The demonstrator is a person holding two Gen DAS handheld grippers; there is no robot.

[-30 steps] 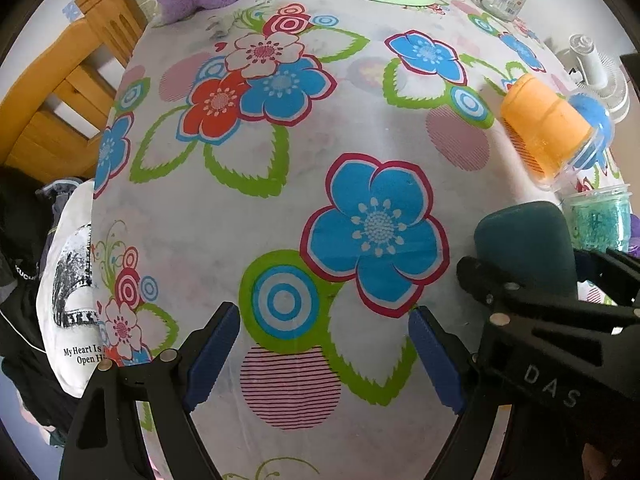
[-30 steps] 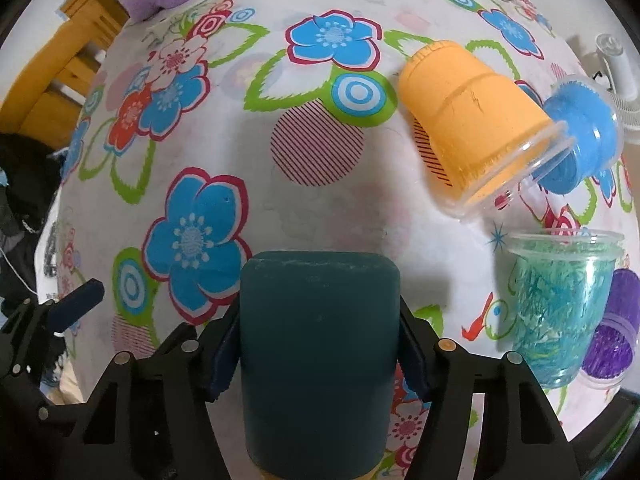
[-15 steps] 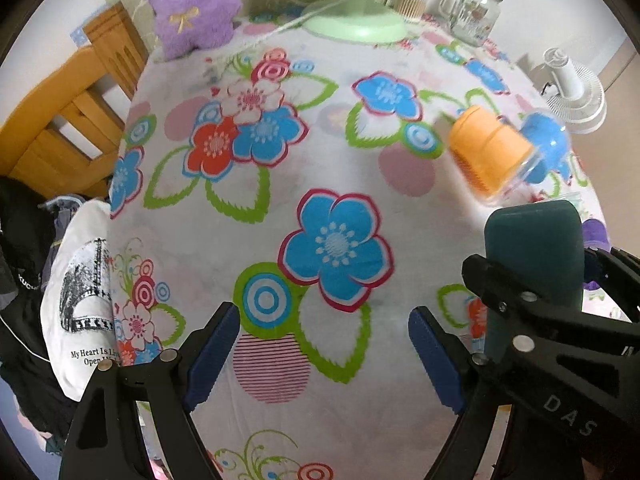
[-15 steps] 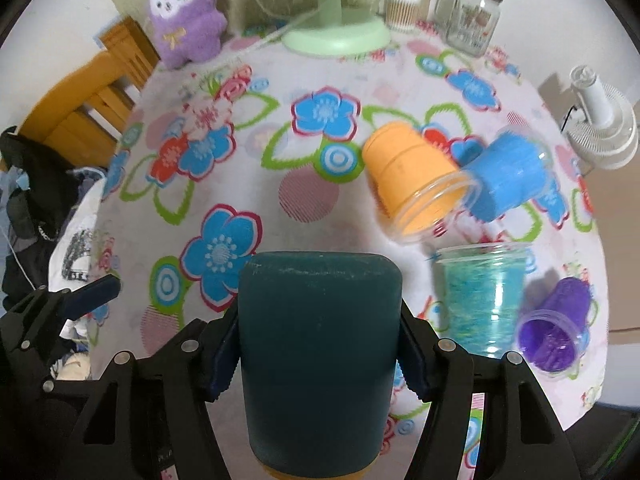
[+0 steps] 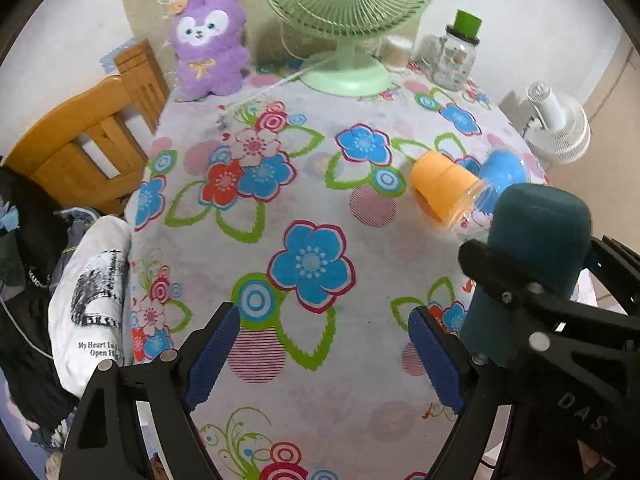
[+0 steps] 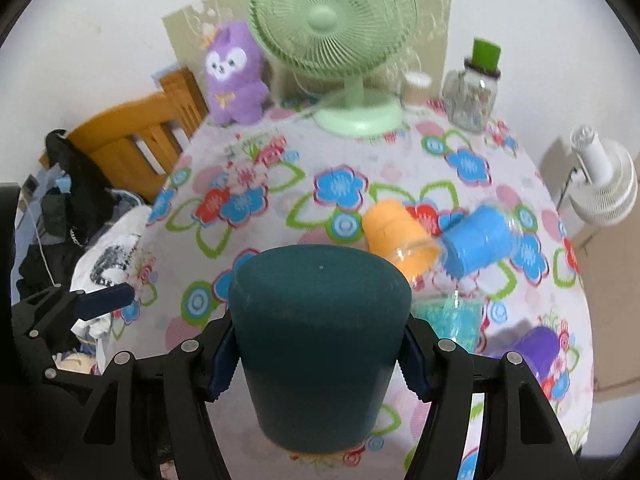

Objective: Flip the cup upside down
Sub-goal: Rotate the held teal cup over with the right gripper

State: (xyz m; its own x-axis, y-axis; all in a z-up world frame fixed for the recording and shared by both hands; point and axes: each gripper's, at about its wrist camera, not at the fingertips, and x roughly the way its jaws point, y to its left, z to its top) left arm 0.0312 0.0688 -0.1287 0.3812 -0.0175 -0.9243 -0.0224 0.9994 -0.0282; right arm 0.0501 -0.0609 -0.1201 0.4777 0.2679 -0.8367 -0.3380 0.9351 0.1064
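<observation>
Nearest to us in the right wrist view, our right tool point(image 6: 316, 354) clamps the dark teal cup point(image 6: 320, 344) between its blue pads point(image 6: 222, 356), one pad pressed on each side of the cup wall. The cup is held above the tabletop point(image 6: 280, 184), its flat closed end turned toward the far wall. In the left wrist view the same cup point(image 5: 532, 264) shows at 3 o'clock, raised in the right tool's black frame.

Our left tool point(image 5: 324, 354) hangs at 6 o'clock of its own view with its jaws spread wide and nothing between the pads, only the flowered cloth point(image 5: 312, 264) of the tabletop beneath.

Just beyond the teal cup, at 2 o'clock, an orange cup point(image 6: 400, 236) lies on its side, and a blue cup point(image 6: 480, 236) lies on its side just beside it. A clear cup with turquoise filling point(image 6: 452, 316) stands behind the teal cup at 3 o'clock, partly hidden, and a purple cup point(image 6: 536, 346) lies near it toward the tabletop's edge.

Farther off at 12 o'clock stand a green fan point(image 6: 340, 24) and a purple plush toy point(image 6: 234, 76); a glass jar with a green lid point(image 6: 474, 92) sits at 1 o'clock. A wooden chair point(image 6: 136, 148) stands at 10 o'clock, off the tabletop.
</observation>
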